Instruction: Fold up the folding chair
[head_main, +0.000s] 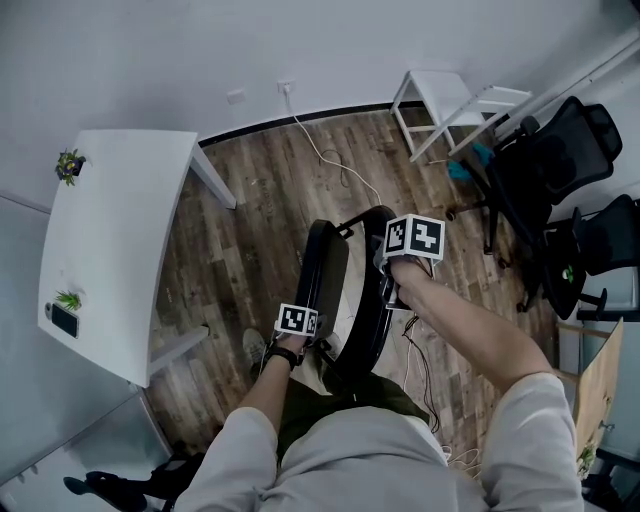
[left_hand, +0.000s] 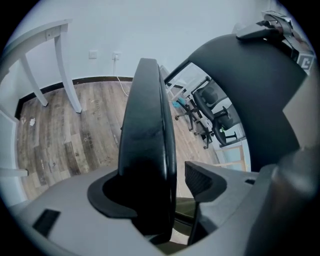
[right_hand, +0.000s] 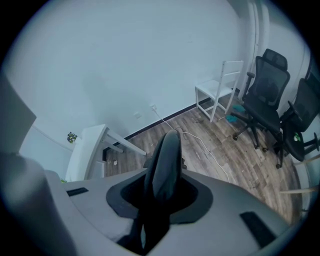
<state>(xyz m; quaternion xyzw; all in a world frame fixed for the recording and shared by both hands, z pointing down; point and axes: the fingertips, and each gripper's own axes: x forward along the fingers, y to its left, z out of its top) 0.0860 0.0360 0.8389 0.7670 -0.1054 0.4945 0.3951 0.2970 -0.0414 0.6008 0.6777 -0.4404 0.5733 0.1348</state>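
Right gripper narrow, clamped on folding chair panel edge. Left gripper wide round other panel, one pad clear; should close firmly before squeezing panels flat.

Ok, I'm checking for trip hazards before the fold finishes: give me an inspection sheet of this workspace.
Surface: wood floor.
Job's things: black chair, panels upright, close together.
Clutter: table with plants and phone, left.
Tools: left tool open, chair panel between its jaws; right tool shut on chair edge.
Cables: white cable from wall socket across floor; thin wires beside chair.
Surroundings: white chair, two office chairs, right.
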